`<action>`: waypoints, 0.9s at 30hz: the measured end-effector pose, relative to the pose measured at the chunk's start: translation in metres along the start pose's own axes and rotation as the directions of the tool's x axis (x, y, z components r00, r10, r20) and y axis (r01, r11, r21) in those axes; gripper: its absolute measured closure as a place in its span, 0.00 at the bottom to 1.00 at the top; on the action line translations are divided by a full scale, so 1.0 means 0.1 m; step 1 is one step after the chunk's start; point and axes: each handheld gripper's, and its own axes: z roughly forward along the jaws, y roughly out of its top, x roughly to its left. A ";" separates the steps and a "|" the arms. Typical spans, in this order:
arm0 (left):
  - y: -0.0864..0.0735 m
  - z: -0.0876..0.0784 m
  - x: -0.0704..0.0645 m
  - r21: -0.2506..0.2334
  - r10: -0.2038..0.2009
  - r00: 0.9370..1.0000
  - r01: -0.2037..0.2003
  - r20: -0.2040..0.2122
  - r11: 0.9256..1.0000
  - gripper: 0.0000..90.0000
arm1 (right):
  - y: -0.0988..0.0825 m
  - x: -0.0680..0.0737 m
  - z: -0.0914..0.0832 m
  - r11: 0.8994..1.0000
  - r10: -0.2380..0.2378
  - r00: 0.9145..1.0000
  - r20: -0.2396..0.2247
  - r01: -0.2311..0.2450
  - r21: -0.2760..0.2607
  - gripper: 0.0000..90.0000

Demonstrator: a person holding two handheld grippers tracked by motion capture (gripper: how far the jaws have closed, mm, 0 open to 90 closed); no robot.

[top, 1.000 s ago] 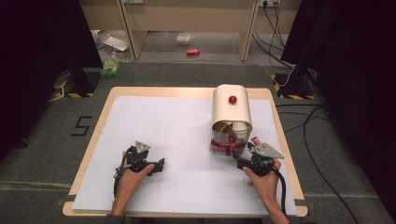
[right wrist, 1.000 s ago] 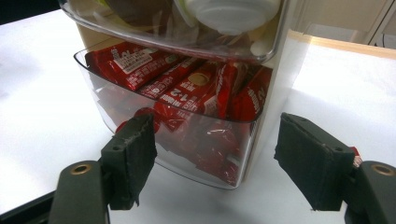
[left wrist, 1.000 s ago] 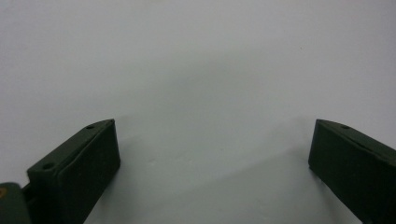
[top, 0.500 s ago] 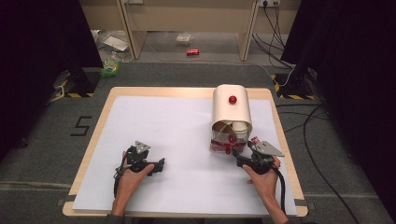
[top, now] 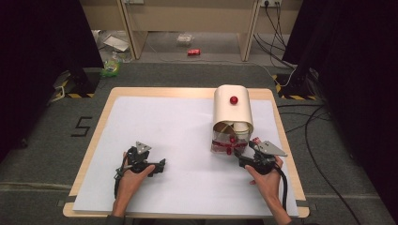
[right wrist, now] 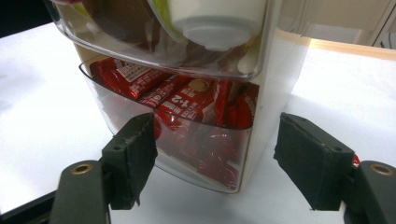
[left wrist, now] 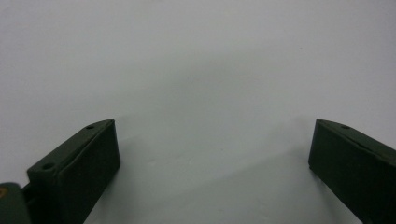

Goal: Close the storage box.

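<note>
A cream dispenser (top: 233,110) with a red knob (top: 233,99) stands at the right of the white-covered table (top: 178,136). Its front holds clear bins; the lower bin (right wrist: 205,158) is full of red snack packets (right wrist: 187,100), and a white cup (right wrist: 212,23) sits in the upper bin (right wrist: 140,51). My right gripper (top: 244,157) is open just in front of the lower bin, its pads (right wrist: 135,154) wide apart and touching nothing in the right gripper view (right wrist: 215,154). Near the front left my left gripper (top: 162,165) rests open over bare white sheet (left wrist: 212,154).
The table's wooden rim (top: 187,93) frames the white sheet. On the floor beyond lie a red can (top: 193,52), some litter (top: 111,65) and cables (top: 300,126) along the right side. Dark screens stand on both sides.
</note>
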 end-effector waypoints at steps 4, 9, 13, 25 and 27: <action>0.00 0.00 0.00 0.000 -0.001 1.000 0.001 0.002 1.000 0.02 | 0.00 0.00 -0.01 1.000 0.005 1.000 -0.002 -0.005 0.003 0.35; 0.00 0.00 0.00 -0.001 -0.002 1.000 0.002 0.003 1.000 0.01 | -0.01 0.01 -0.06 1.000 -0.007 1.000 -0.006 0.007 0.000 0.35; 0.00 0.00 0.00 -0.001 -0.002 1.000 0.002 0.003 1.000 0.01 | -0.01 0.00 -0.08 1.000 -0.004 1.000 -0.003 0.004 -0.002 0.35; 0.00 0.00 0.00 0.000 0.000 1.000 0.000 0.000 1.000 0.01 | 0.00 -0.06 -0.19 1.000 0.008 1.000 -0.003 -0.008 -0.012 0.35; 0.00 0.00 0.00 0.000 0.000 1.000 0.000 0.000 1.000 0.01 | -0.01 -0.07 -0.21 1.000 0.017 1.000 -0.005 -0.017 -0.012 0.35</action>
